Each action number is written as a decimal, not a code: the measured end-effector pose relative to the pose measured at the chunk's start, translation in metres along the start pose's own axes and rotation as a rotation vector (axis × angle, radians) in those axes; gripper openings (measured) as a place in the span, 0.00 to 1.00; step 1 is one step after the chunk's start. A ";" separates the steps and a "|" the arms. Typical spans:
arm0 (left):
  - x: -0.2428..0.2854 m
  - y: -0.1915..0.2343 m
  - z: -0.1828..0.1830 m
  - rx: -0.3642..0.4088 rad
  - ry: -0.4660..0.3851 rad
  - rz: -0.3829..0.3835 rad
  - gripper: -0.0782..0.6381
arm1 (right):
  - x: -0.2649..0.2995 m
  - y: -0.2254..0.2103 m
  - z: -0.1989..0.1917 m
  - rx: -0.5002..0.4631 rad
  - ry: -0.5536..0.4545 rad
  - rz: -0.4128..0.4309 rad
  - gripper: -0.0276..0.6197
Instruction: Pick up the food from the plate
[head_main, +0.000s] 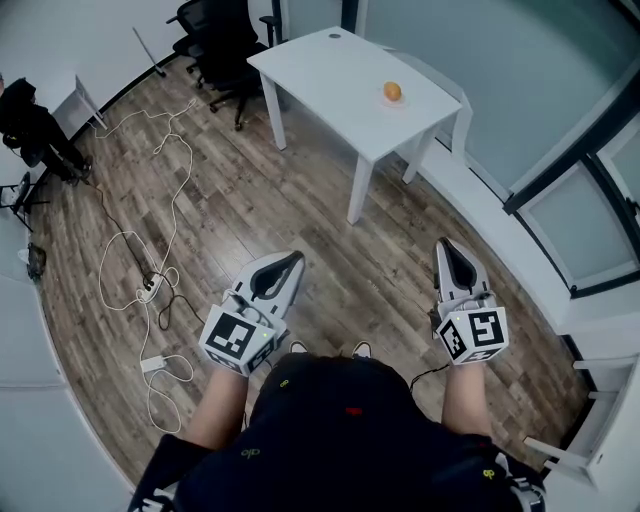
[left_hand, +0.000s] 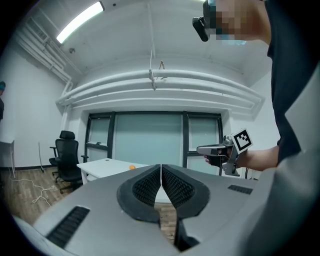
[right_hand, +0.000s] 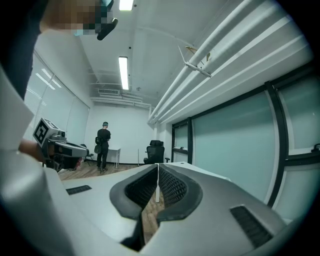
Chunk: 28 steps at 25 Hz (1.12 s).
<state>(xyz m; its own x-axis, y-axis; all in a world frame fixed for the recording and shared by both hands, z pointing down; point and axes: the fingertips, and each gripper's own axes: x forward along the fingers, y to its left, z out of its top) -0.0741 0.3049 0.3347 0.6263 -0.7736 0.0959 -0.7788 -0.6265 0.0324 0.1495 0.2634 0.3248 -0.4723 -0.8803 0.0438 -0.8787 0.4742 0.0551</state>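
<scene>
Left hand-held gripper (head_main: 292, 260): clenched, empty | counter (head_main: 330, 60): well apart, across the floor | food (head_main: 393, 91): orange, on plate (head_main: 401, 101) toward counter's right corner | right hand-held gripper (head_main: 446, 245): clenched, empty | step: approach, seemingly unstarted | next: close in, spread jaws.

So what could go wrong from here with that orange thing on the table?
The food lies on a table some way off; walking there, the person could trip on the loose cables on the floor. The left gripper and right gripper are both shut, so reaching in without opening might just nudge the small rounded food away.
</scene>
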 end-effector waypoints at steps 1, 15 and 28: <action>-0.001 0.002 0.001 0.000 -0.003 -0.003 0.15 | 0.002 0.001 0.001 -0.001 0.002 -0.002 0.08; -0.058 0.058 -0.025 -0.014 -0.010 -0.012 0.15 | 0.031 0.074 -0.009 -0.038 0.039 -0.040 0.08; -0.042 0.094 -0.041 -0.061 0.031 0.016 0.15 | 0.081 0.074 -0.035 0.001 0.093 -0.010 0.08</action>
<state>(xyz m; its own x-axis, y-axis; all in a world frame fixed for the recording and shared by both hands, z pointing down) -0.1752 0.2828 0.3741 0.6129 -0.7798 0.1277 -0.7901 -0.6061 0.0909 0.0486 0.2277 0.3669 -0.4554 -0.8799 0.1358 -0.8833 0.4656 0.0547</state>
